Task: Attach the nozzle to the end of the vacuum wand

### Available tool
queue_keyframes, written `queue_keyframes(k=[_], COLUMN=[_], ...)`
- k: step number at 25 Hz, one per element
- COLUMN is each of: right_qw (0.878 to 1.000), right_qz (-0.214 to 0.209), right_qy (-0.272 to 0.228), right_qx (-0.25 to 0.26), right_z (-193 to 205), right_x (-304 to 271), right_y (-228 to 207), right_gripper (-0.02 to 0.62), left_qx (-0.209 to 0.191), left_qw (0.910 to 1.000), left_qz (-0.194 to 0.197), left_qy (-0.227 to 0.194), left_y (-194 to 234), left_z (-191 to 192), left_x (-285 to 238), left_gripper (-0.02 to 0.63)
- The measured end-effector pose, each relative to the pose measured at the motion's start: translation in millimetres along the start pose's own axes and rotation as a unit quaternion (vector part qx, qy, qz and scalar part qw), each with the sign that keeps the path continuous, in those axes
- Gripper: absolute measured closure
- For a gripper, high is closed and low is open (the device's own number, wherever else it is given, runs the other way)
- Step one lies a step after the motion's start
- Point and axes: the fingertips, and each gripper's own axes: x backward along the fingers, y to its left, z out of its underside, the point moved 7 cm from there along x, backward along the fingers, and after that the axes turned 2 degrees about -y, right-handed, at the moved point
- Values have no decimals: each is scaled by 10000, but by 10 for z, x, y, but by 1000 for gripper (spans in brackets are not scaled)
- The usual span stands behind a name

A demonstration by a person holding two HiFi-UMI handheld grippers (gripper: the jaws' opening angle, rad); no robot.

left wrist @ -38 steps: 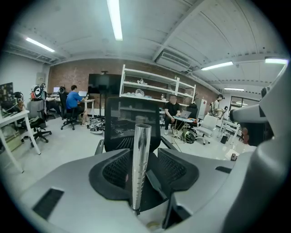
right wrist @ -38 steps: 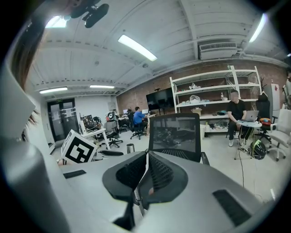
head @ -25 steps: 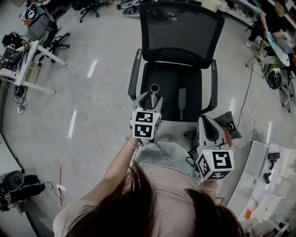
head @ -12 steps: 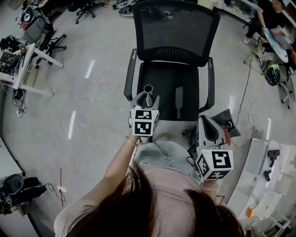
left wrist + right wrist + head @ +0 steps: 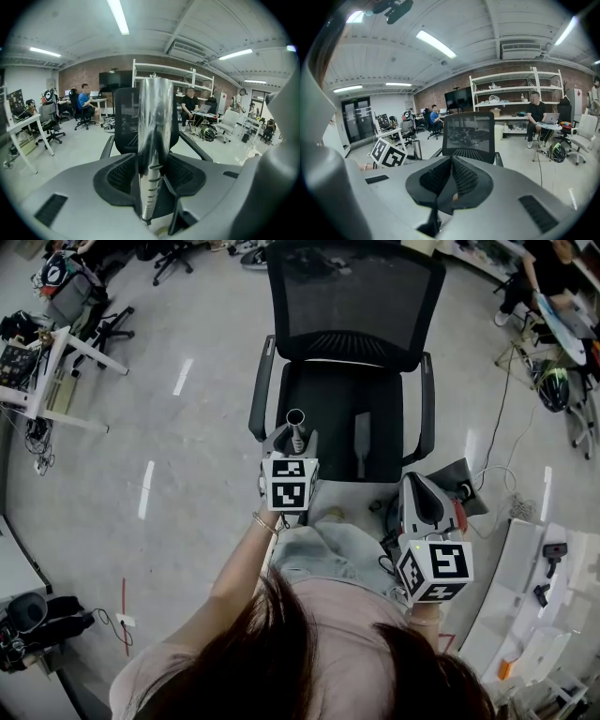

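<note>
Floor [image 5: 187, 437]: glossy grey and bare, with wide open room left of the chair.
Office chair [image 5: 354, 306]: black mesh back, padded black seat and curved armrests, facing the person.
Vacuum wand [image 5: 296, 427]: a shiny round metal tube. Its hollow open end pointed up and forward over the front left part of the seat.
Nozzle [image 5: 363, 444]: a narrow, flat grey piece lying lengthwise on the seat. It lay right of the wand's end and apart from it.

Left gripper [image 5: 292, 451]: jaws clamped on the wand's lower part. The tube [image 5: 153, 140] ran up the middle between the ribbed black pads [image 5: 117, 176].
Right gripper [image 5: 422, 493]: jaws pressed together with nothing held. It hung off the seat's front right corner, closer to the person. The nozzle lay ahead and to its left, well apart from it.

Clearance: the armrests fenced the seat on both sides and the backrest closed the far side. The front edge was open toward the person. A white desk [image 5: 56, 371] stood far off to the left. A cable [image 5: 506, 418] trailed on the floor right of the chair.
</note>
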Motion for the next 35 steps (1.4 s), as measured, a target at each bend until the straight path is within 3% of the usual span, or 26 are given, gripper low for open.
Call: queue_keyframes(k=[19, 35], right_qw=[9999, 9939], right_qz=[-140, -865], right_qy=[72, 285], right_qx=[-35, -614], right_z=[89, 315], right_x=[-5, -315], right_y=[-206, -459], right_gripper=[569, 569], left_qx=[-102, -209], left_qw=[9997, 9994], left_qz=[-222, -197], left_qy=[-52, -189], left_y=[-67, -102], left_z=[38, 46], left_x=[-81, -91], left_gripper=[454, 457])
